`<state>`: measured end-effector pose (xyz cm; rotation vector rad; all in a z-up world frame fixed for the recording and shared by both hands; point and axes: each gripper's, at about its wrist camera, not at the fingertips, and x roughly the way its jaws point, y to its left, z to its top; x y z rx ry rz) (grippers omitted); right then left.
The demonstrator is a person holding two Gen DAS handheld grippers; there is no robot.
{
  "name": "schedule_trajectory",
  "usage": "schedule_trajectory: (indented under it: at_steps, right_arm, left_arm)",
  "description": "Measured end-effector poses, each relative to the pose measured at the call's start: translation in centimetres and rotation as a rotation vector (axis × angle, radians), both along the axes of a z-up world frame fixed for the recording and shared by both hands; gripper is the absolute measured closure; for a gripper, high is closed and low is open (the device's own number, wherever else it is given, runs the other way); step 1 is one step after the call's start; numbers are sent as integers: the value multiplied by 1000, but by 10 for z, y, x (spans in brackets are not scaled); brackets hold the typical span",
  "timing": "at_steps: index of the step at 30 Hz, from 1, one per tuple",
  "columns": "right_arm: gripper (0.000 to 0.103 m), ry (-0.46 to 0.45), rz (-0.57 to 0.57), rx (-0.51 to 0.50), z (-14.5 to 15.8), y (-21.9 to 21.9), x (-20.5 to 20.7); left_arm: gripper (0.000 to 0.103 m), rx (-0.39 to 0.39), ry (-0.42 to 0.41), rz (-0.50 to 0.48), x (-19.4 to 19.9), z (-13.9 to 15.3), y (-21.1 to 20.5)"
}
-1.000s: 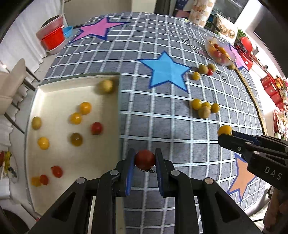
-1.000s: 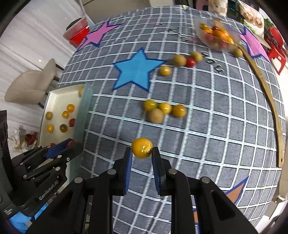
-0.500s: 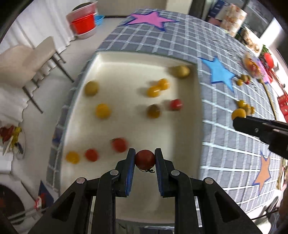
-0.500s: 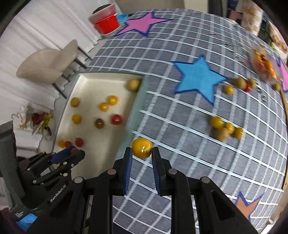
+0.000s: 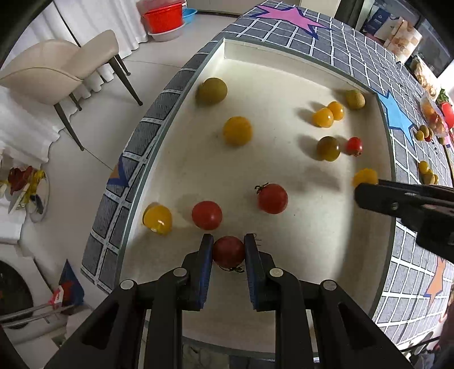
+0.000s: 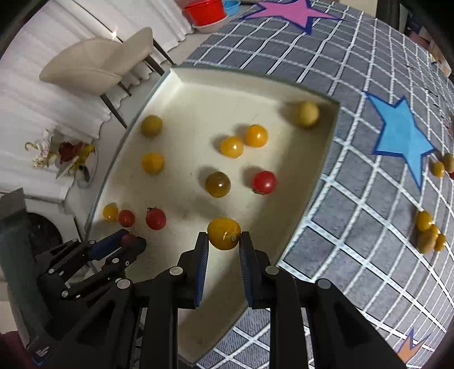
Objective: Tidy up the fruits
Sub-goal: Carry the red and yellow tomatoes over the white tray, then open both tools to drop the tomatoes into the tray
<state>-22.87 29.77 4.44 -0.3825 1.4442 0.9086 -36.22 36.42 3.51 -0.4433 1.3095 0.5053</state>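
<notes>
My left gripper (image 5: 228, 249) is shut on a red tomato (image 5: 228, 251) and holds it over the near left part of the cream tray (image 5: 283, 71). My right gripper (image 6: 223, 241) is shut on a yellow tomato (image 6: 224, 233) and holds it over the tray's (image 6: 241, 82) near right part. The tray holds several yellow, red and greenish tomatoes. In the left wrist view the right gripper (image 5: 359, 190) comes in from the right with the yellow tomato (image 5: 365, 176). In the right wrist view the left gripper (image 6: 133, 241) sits at lower left.
The tray lies at the left edge of a grey checked tablecloth (image 6: 369, 198) with coloured stars. More small fruits (image 6: 428, 232) lie loose on the cloth to the right. A beige chair (image 5: 56, 71) and red basin (image 5: 164, 17) stand on the floor beyond the table edge.
Both grippers have moved left from above the tablecloth to above the tray, each still holding its tomato. The tray now looks closer and larger.
</notes>
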Motion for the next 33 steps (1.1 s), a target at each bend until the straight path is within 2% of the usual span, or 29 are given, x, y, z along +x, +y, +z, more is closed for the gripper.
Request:
schedule_trajectory:
  at_steps: [8, 15, 19, 20, 21, 22, 23, 26, 28, 32, 33]
  right_arm:
    - [78, -26, 9, -46, -18, 10, -2]
    - [78, -57, 24, -44, -21, 19, -4]
    - [75, -44, 22, -36, -23, 20, -6]
    - [71, -34, 20, -33, -22, 15, -4]
    - [65, -25, 19, -30, -21, 15, -2]
    - [61, -23, 18, -30, -20, 15, -2]
    - [58, -25, 18, -27, -18, 14, -1]
    - [54, -30, 15, -12, -7, 12, 1]
    - [47, -30, 10, -4, 2, 10, 2]
    - [24, -42, -4, 9, 21, 3, 3]
    - [22, -43, -6, 7, 25, 1, 3]
  left_arm:
    - [80, 21, -9, -19, 1, 1, -2]
    - [80, 45, -10, -37, 1, 2, -6]
    - [77, 61, -9, -47, 1, 4, -14]
    - [72, 68, -6, -51, 1, 4, -14]
    - [46, 70, -4, -52, 1, 5, -15]
    - [29, 77, -5, -48, 0, 7, -15]
    - [29, 99, -20, -41, -2, 11, -16]
    - [29, 96, -11, -55, -2, 15, -18]
    - [29, 88, -4, -59, -2, 19, -18]
    - [28, 86, -6, -81, -4, 33, -22]
    - [28, 86, -4, -86, -4, 35, -23]
